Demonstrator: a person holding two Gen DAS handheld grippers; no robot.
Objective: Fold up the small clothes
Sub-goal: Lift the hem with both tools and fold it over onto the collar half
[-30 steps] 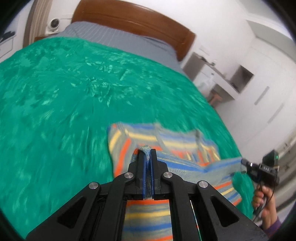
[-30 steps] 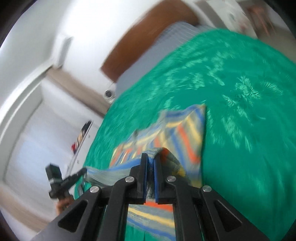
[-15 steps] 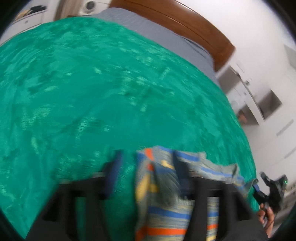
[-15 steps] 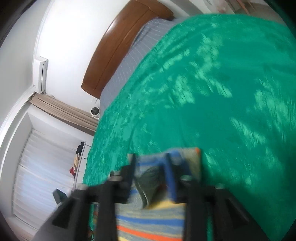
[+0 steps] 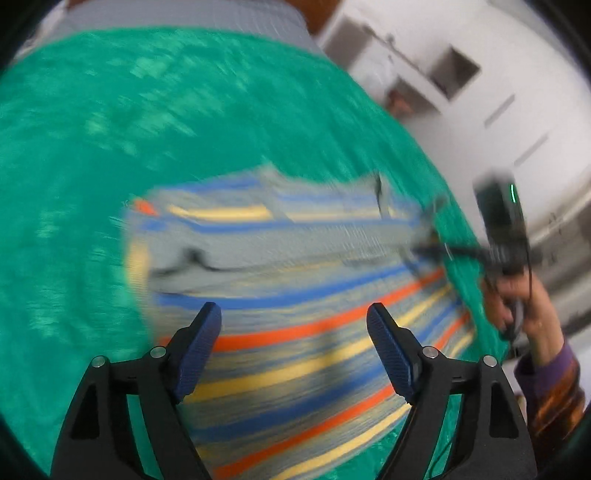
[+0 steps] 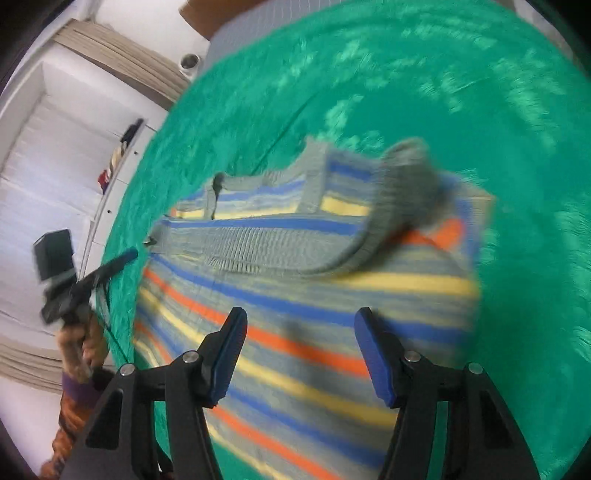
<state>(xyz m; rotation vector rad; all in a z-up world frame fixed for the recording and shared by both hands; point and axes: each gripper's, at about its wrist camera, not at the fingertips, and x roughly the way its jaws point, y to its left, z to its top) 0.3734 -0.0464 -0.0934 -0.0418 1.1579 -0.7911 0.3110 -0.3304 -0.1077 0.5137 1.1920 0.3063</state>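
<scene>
A small striped knit garment (image 5: pixel 295 280), grey with blue, yellow and orange bands, lies folded over on the green bedspread (image 5: pixel 110 129). My left gripper (image 5: pixel 293 332) is open and empty just above its near part. In the right wrist view the same garment (image 6: pixel 295 280) shows a grey ribbed hem (image 6: pixel 399 184) folded back on top. My right gripper (image 6: pixel 299 339) is open and empty above it. Each view shows the other gripper at the garment's far side, the right one (image 5: pixel 495 236) and the left one (image 6: pixel 74 280).
The green bedspread (image 6: pixel 443 92) covers a bed with a grey pillow strip (image 5: pixel 184 14) and a wooden headboard. White cupboards (image 5: pixel 443 74) stand past the bed's right side, white wardrobes and beige curtains (image 6: pixel 122 55) on the other side.
Both grippers were shut on the garment's edge, carried it forward over the garment and opened. The edge now lies dropped on the garment, and both views have tilted down.
</scene>
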